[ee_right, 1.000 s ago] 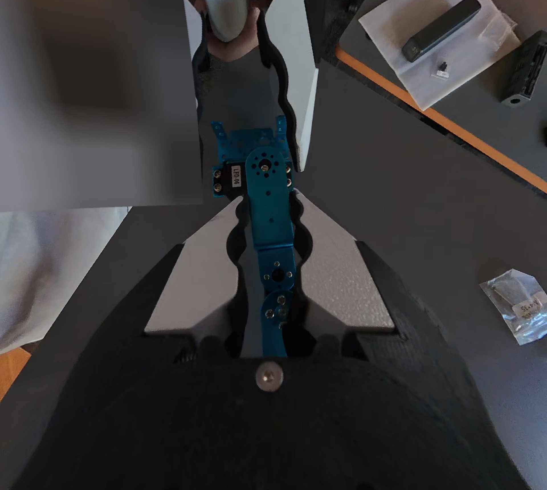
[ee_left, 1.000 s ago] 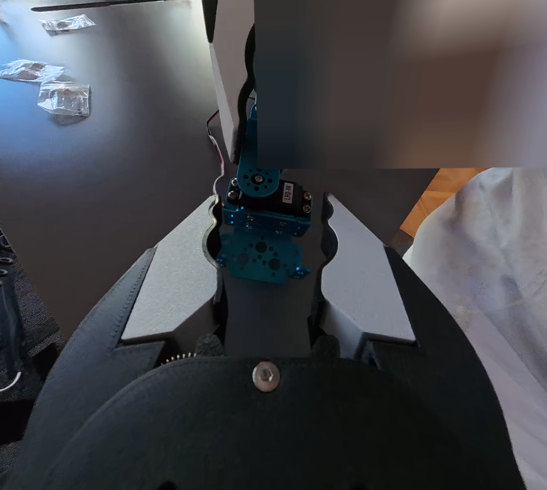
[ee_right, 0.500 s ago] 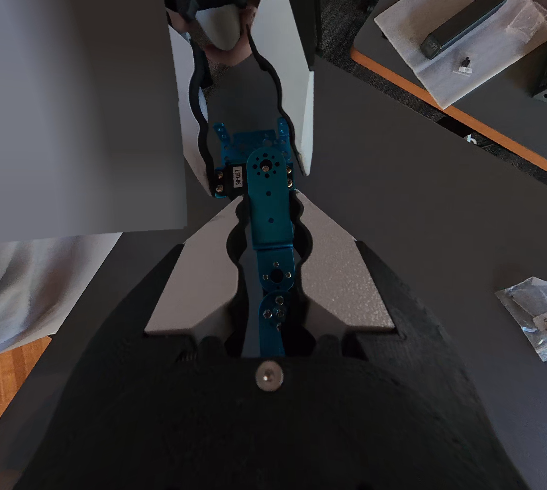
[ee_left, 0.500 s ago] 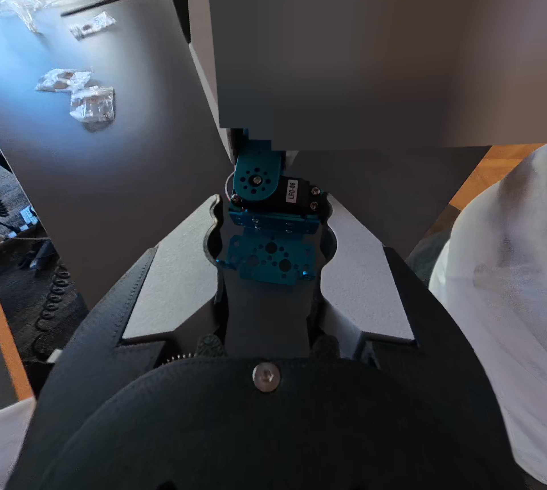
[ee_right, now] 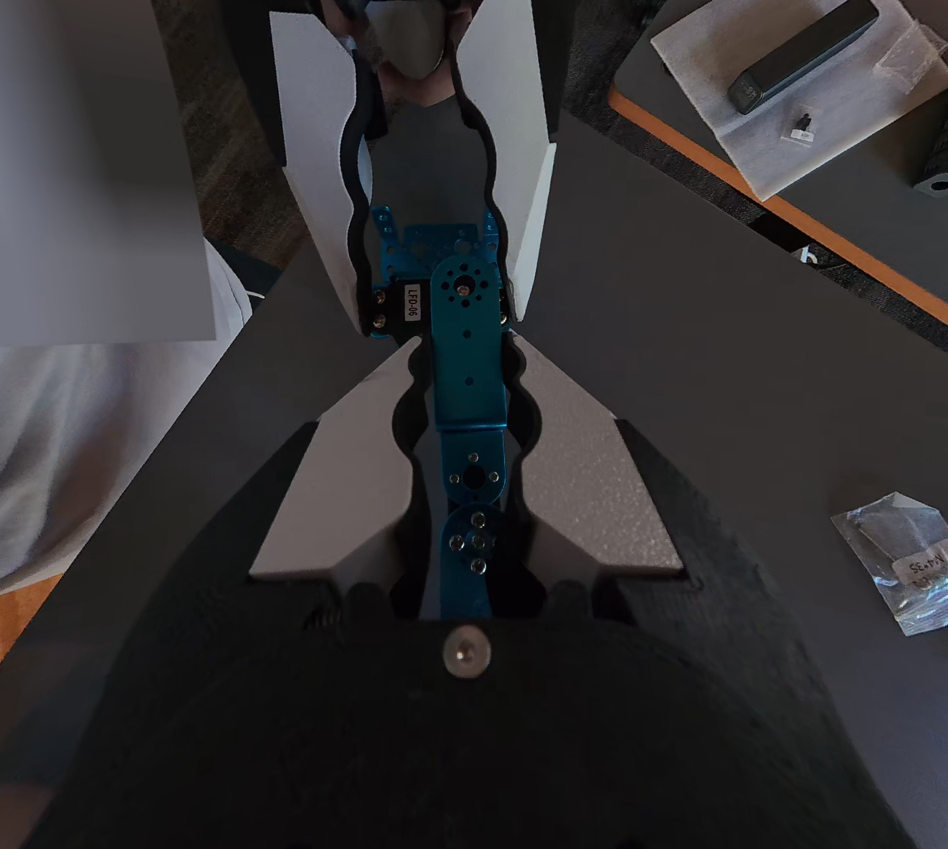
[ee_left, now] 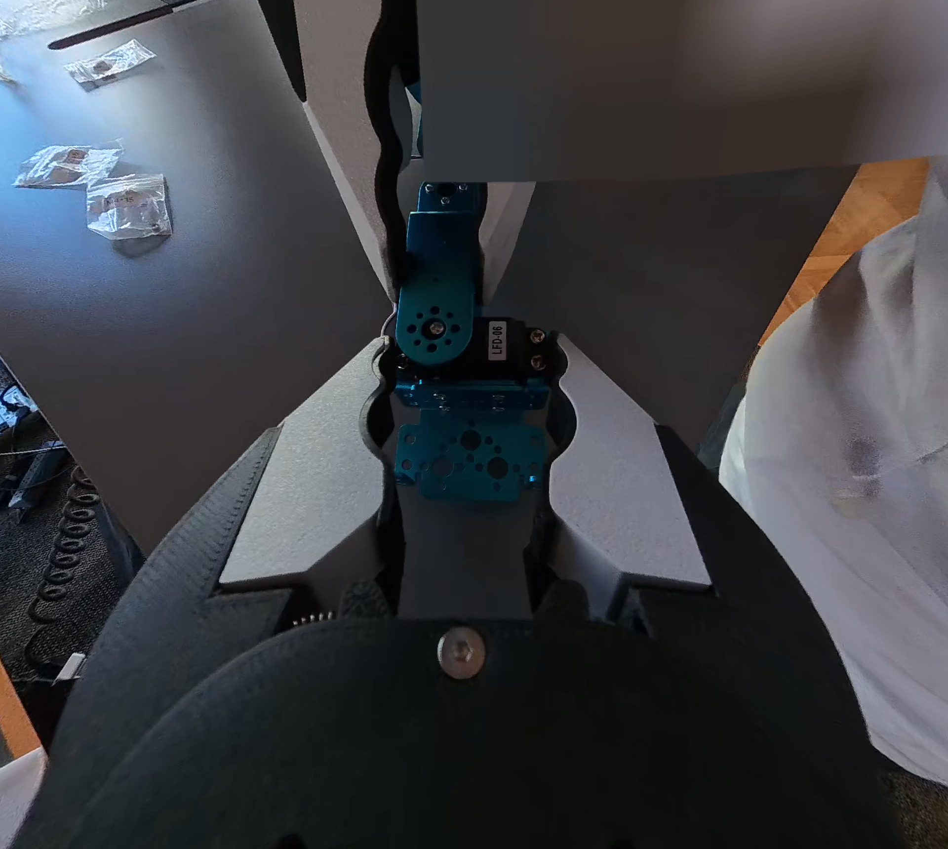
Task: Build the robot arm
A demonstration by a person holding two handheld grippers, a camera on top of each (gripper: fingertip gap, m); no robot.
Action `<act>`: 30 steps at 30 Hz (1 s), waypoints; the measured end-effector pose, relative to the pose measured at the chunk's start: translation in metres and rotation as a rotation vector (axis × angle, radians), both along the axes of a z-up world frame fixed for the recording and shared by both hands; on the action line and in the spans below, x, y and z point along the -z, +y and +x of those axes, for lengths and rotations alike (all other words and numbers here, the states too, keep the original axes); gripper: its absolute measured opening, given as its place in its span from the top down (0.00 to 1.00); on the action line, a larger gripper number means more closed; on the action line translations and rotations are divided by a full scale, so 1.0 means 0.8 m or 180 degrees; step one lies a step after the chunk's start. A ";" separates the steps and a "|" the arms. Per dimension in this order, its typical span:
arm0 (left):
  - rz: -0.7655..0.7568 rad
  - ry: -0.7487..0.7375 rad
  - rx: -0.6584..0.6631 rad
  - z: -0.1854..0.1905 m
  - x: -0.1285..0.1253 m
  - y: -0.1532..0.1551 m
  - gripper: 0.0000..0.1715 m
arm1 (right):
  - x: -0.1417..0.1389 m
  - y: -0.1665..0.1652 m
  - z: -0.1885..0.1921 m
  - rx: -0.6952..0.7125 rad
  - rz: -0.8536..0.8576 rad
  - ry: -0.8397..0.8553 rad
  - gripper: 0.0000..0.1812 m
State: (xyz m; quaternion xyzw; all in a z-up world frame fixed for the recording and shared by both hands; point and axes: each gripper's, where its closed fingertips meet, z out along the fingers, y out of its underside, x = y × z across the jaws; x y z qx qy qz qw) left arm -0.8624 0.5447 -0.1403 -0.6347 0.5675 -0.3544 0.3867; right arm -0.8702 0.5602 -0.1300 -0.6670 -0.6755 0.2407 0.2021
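Observation:
A blue metal bracket assembly with a black servo [ee_left: 505, 347] is held between both grippers above the dark table [ee_left: 179, 311]. My left gripper [ee_left: 471, 362] is shut on the servo end, with the perforated blue base plate [ee_left: 469, 460] between its fingers. My right gripper [ee_right: 466, 352] is shut on the long blue arm bracket [ee_right: 469, 383] that pivots on the servo [ee_right: 405, 306]. The two grippers face each other tip to tip. The left gripper also shows in the right wrist view [ee_right: 436, 260], and the right gripper shows in the left wrist view [ee_left: 441, 280], partly under a blurred patch.
Small clear bags of parts lie on the table [ee_left: 128, 208] [ee_left: 110, 65] [ee_right: 897, 562]. A second table with an orange edge [ee_right: 821, 229] carries a white sheet and a black bar-shaped device [ee_right: 805, 54]. A person's white clothing [ee_left: 846, 465] is close on one side. A coiled cable [ee_left: 56, 568] lies on the carpet. My left and right fingertips are right by each other.
Both grippers kept their hold and moved together over the table. The servo has come up level with my left fingertips, and the blue arm now stands straighter and longer in the left wrist view.

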 end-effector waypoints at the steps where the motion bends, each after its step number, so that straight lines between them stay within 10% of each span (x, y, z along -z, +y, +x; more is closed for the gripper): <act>1: 0.0003 -0.0001 0.0000 0.000 0.000 0.000 0.66 | 0.000 0.000 0.000 -0.0001 0.0005 0.0002 0.85; 30: -0.0167 -0.0044 0.0011 -0.004 -0.001 0.001 0.66 | -0.001 0.003 0.002 -0.0022 0.0119 0.0042 0.84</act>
